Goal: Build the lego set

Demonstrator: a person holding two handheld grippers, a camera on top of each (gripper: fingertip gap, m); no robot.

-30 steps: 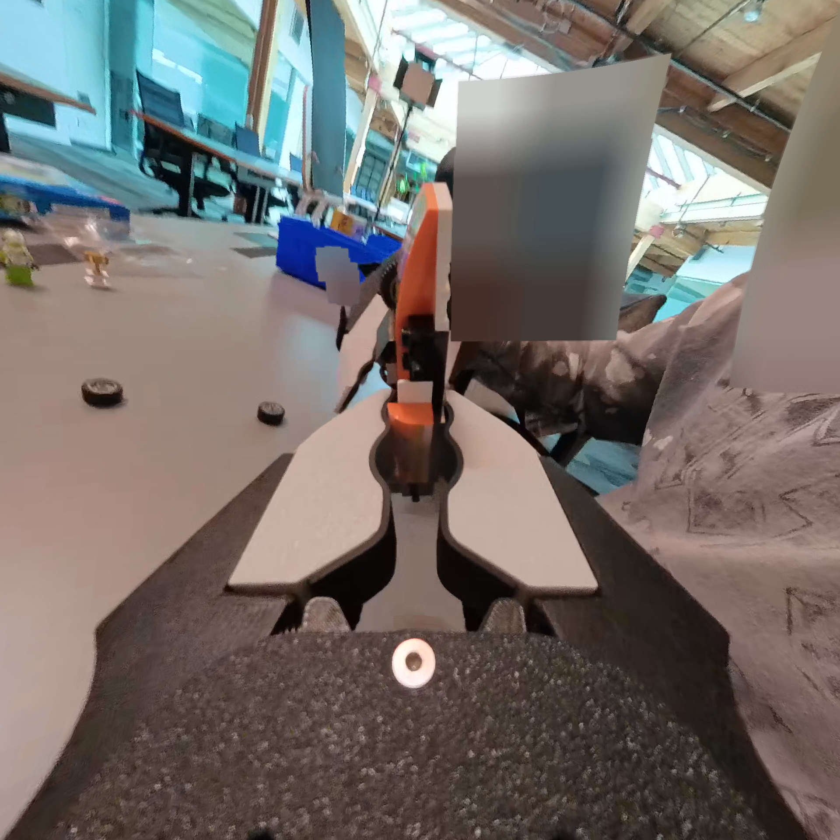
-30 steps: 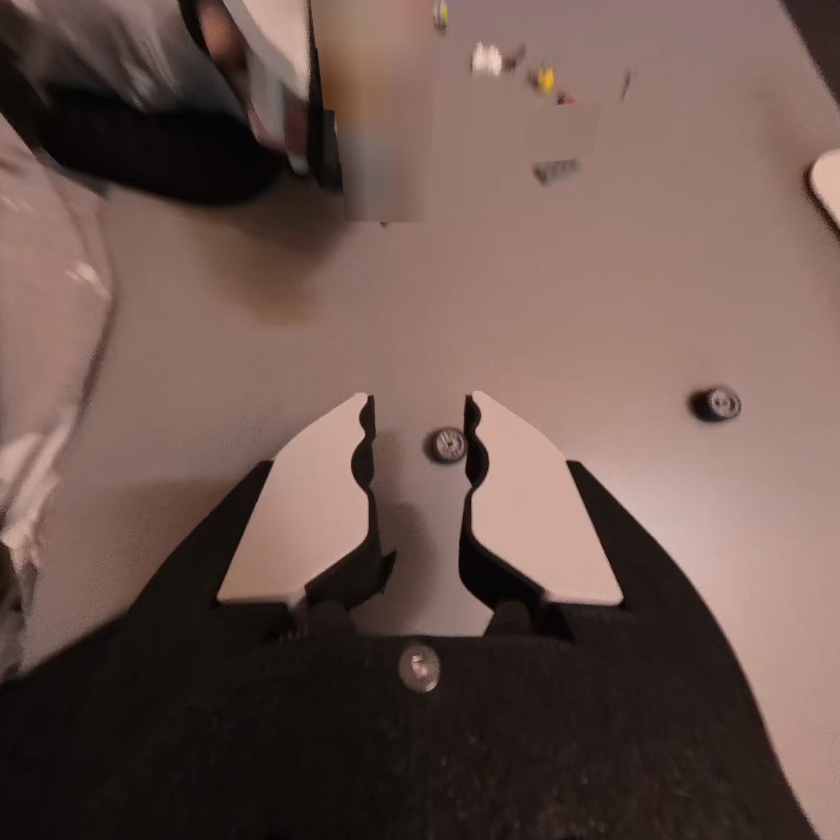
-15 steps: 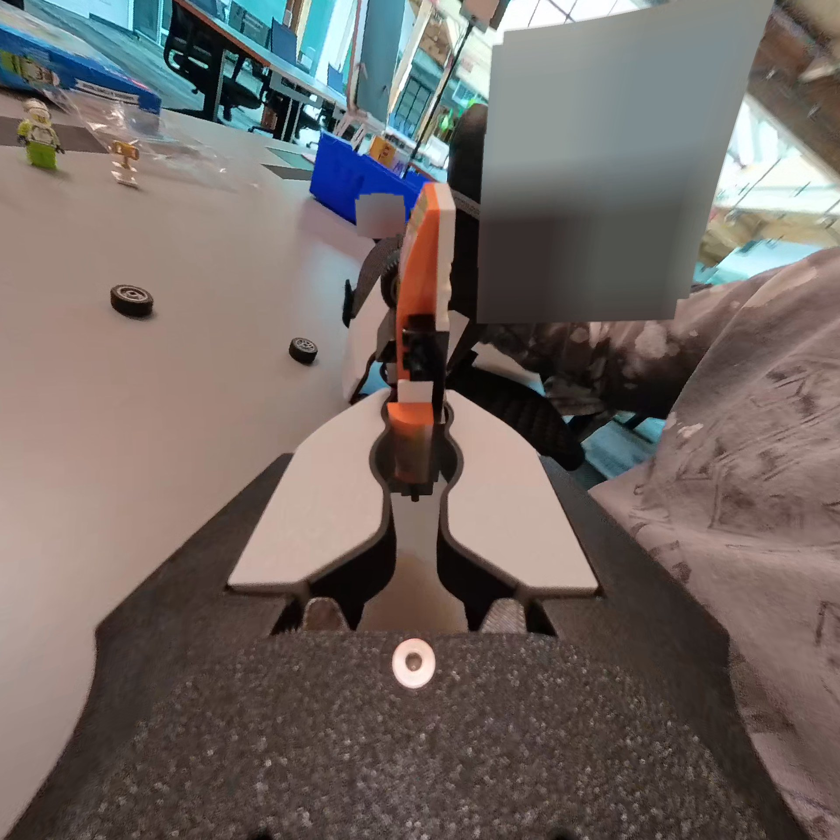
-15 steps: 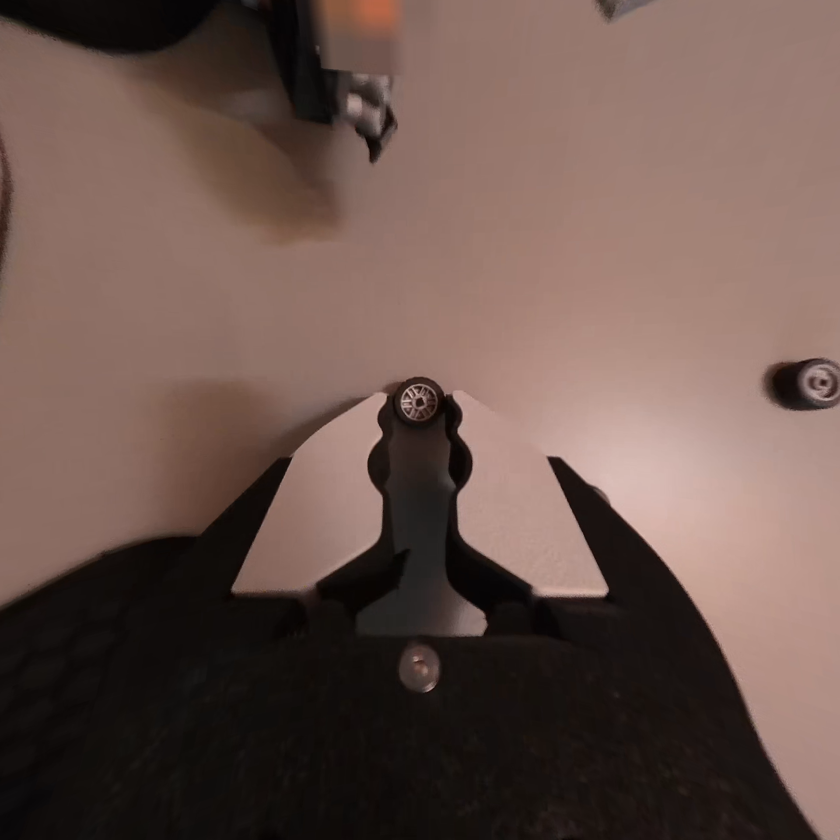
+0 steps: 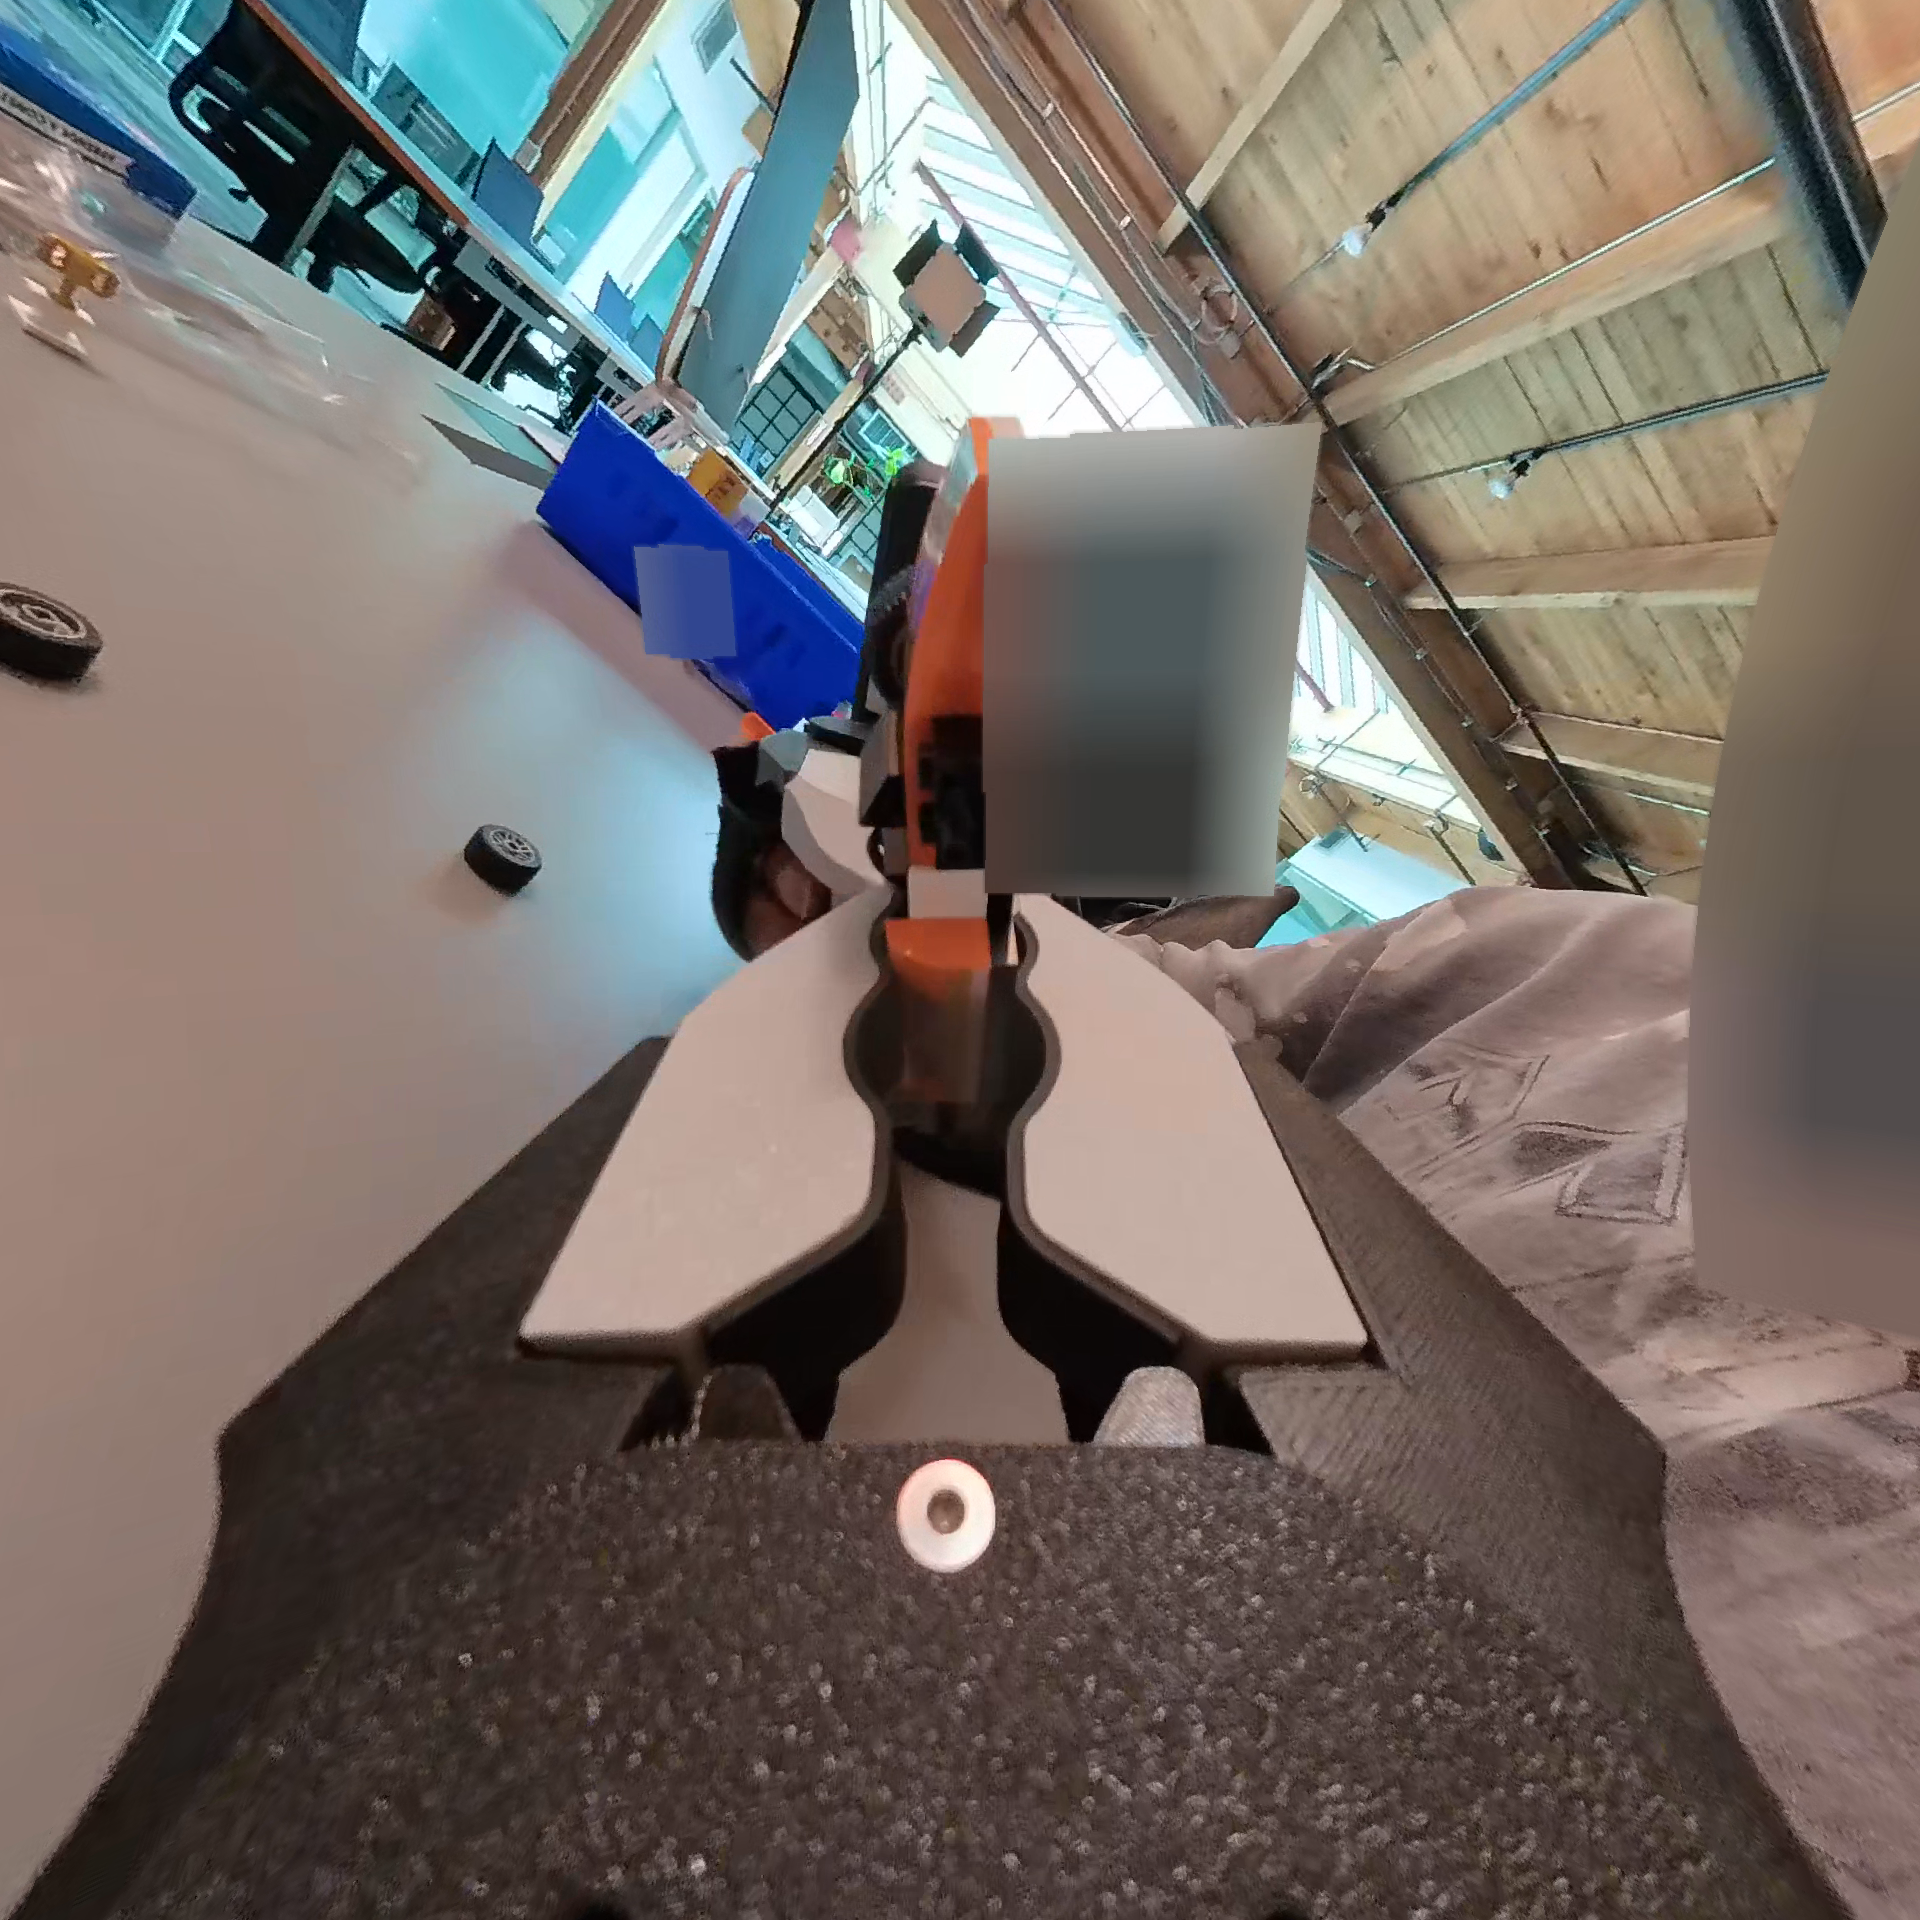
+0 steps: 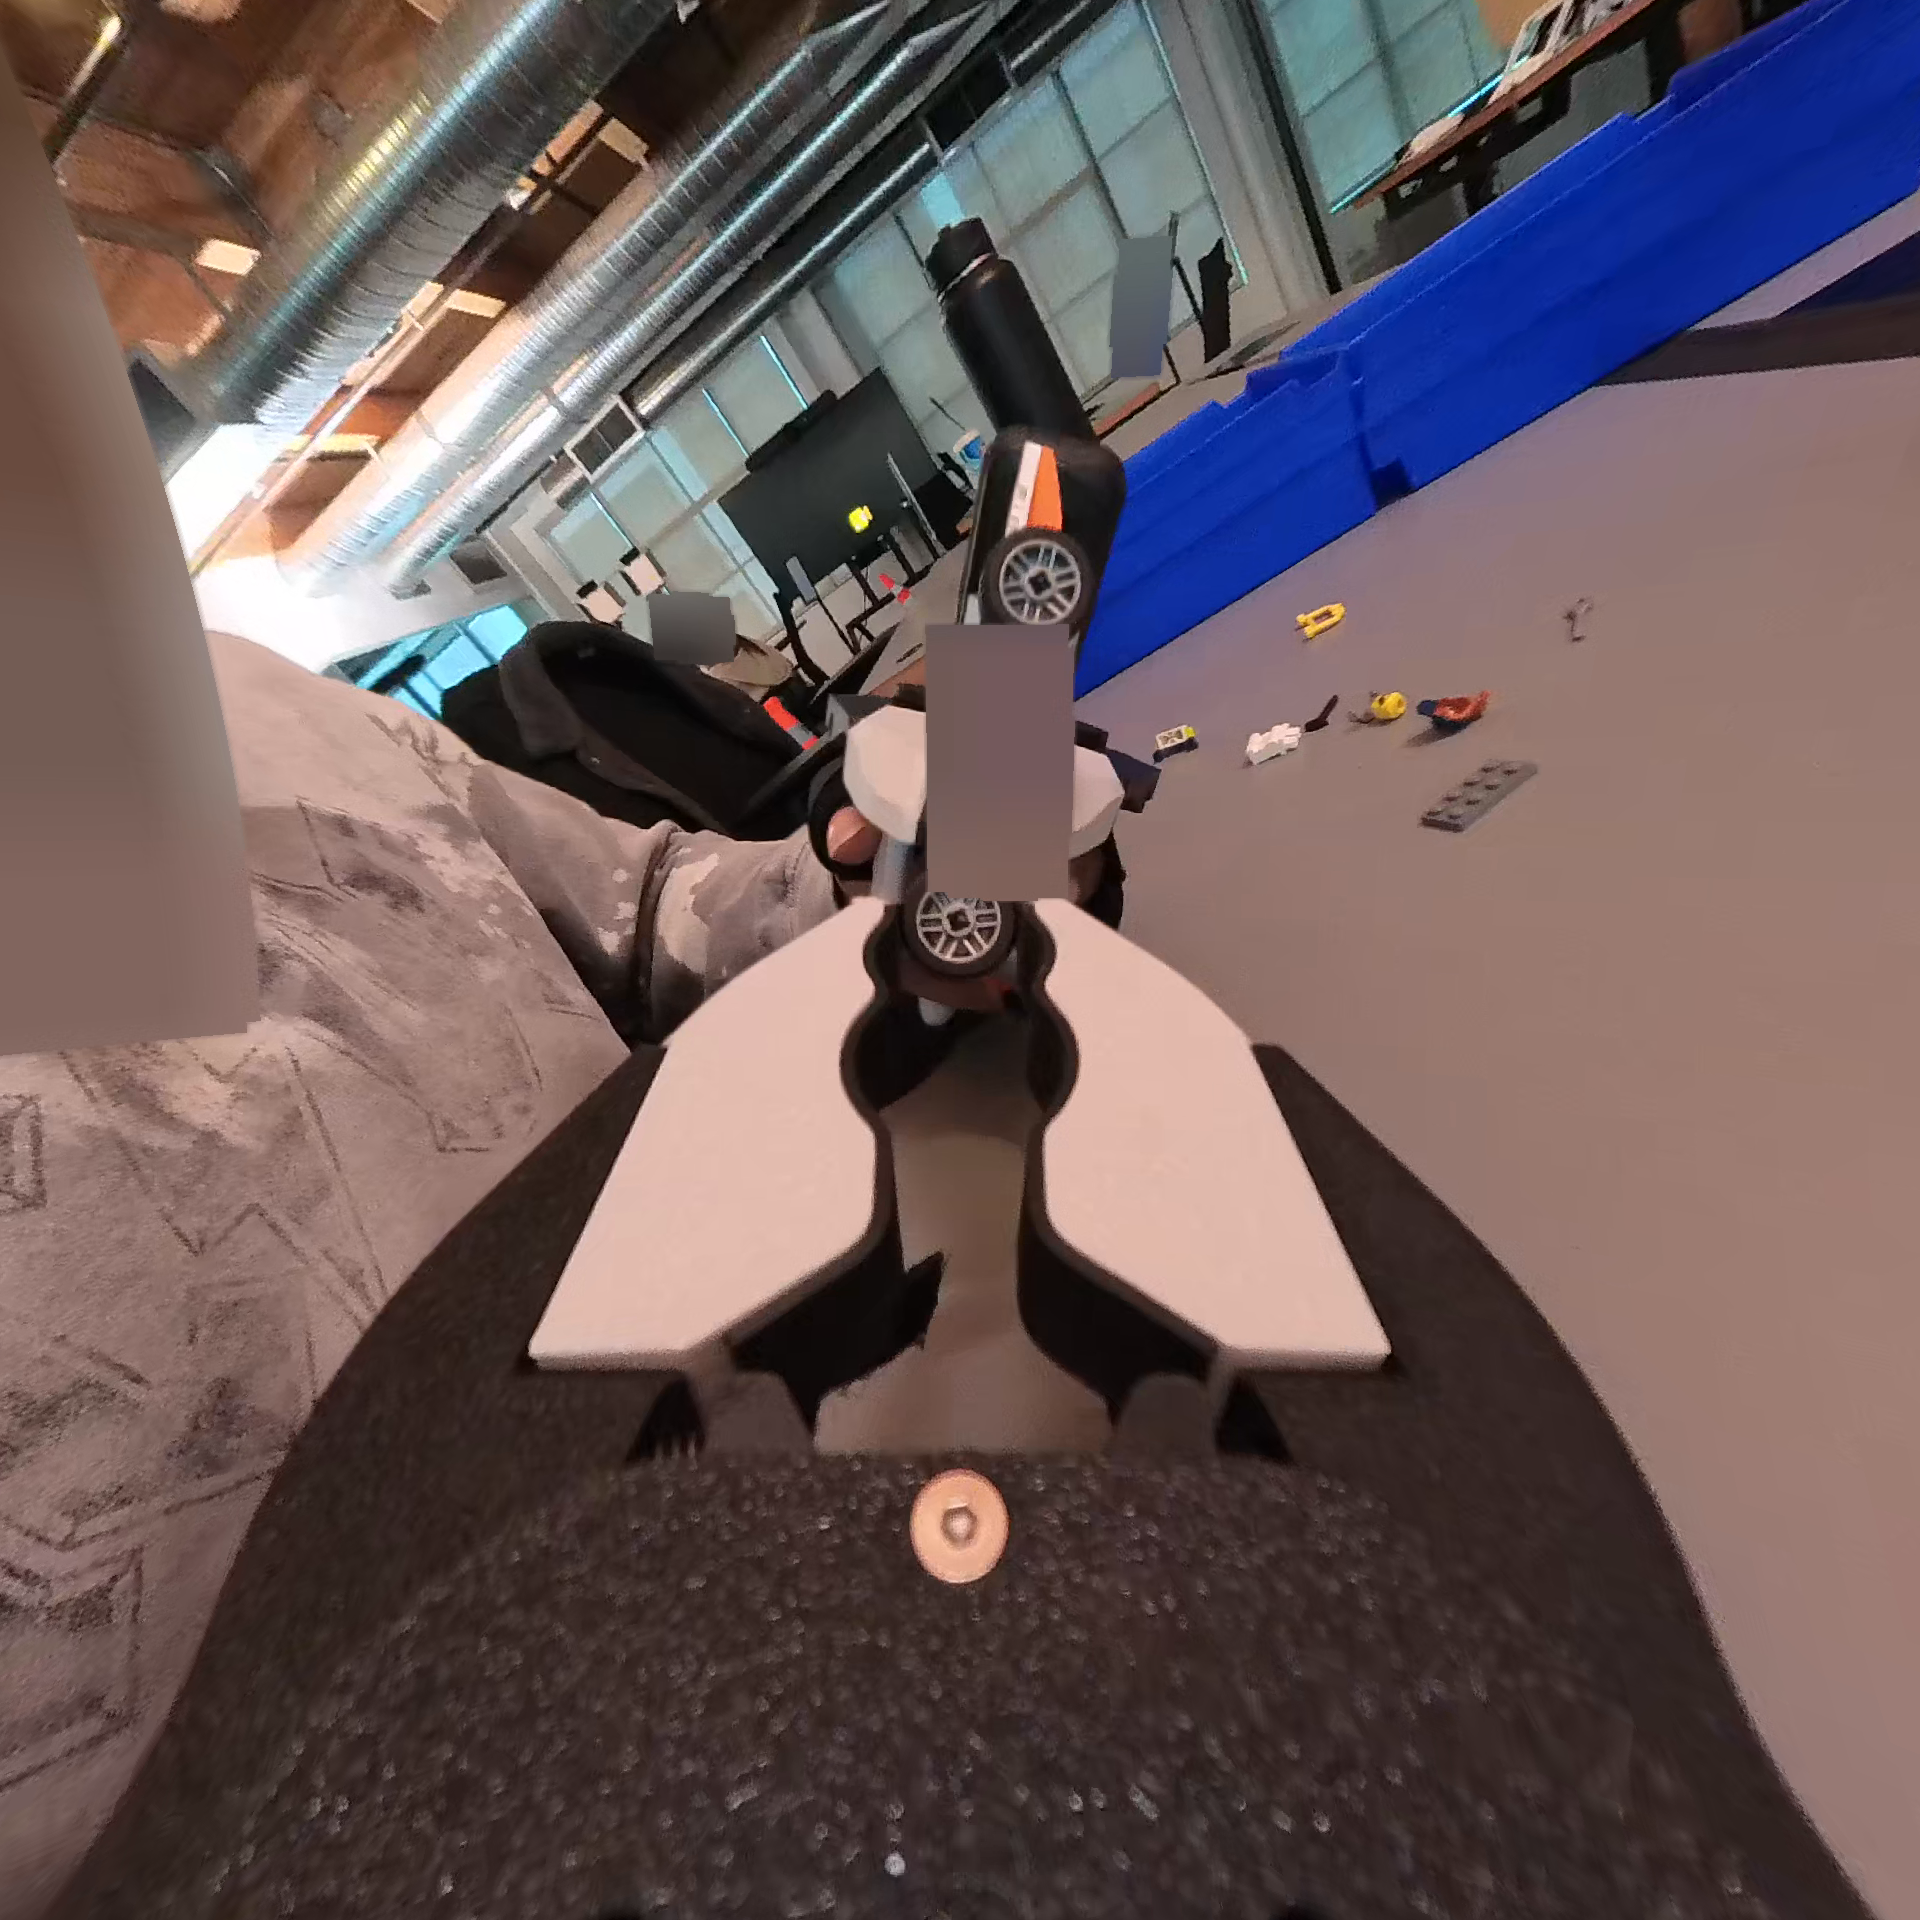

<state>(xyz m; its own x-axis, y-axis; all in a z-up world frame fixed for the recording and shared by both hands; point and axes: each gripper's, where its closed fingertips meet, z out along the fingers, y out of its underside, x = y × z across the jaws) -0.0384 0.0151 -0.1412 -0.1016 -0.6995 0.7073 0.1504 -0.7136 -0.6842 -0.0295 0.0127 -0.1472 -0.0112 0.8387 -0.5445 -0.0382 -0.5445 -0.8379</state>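
My left gripper is shut on the lower end of an orange, white and black lego car and holds it upright above the table's near edge. My right gripper is shut on a small black wheel with a grey hub and holds it against the car's lower end. In the right wrist view the car rises beyond it with one wheel mounted near the top; a mosaic patch hides the car's middle. Two loose wheels lie on the table.
The grey table carries a dark grey plate and small yellow, white and red pieces. Blue bins stand along its far edge. A person's grey patterned sleeve fills the left. A black bottle stands behind. My two grippers' fingertips are within a few centimetres of each other.
My right gripper closed on a wheel lying on the table and lifted it up to the car. My left gripper tilted upward with the car still held.
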